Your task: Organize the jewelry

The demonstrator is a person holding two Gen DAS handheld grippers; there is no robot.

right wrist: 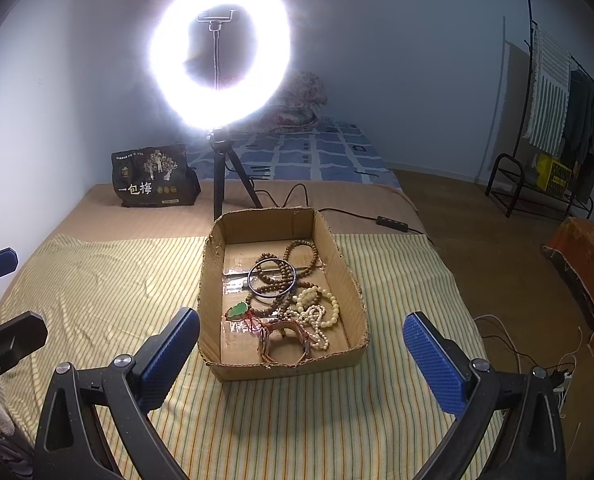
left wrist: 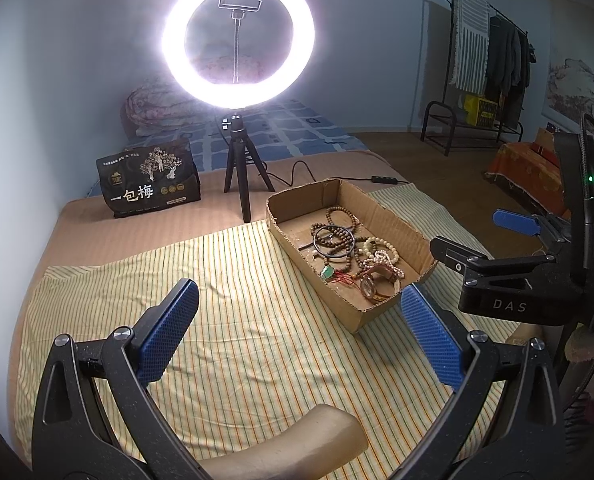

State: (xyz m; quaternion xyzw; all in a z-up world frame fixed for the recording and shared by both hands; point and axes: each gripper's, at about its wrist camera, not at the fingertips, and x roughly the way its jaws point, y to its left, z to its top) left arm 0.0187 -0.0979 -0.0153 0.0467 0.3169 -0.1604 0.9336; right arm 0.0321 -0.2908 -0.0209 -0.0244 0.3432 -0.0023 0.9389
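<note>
Hovering over the striped cloth (left wrist: 237, 300), the left gripper (left wrist: 299, 336) has its fingers spread wide with nothing in them. Just right of it the cardboard box (right wrist: 333, 240) holds all the jewelry: wooden beads (right wrist: 277, 276), black bangle (right wrist: 250, 282), green pendant (right wrist: 239, 311), pearl strands (right wrist: 317, 316), watch (left wrist: 371, 284). Right gripper (right wrist: 301, 354) hangs at the box's near edge, fingers released too.

My left gripper (left wrist: 299, 330) gaped wide at lower frame, empty; my right gripper (right wrist: 301, 354) likewise spread, holding nothing.
</note>
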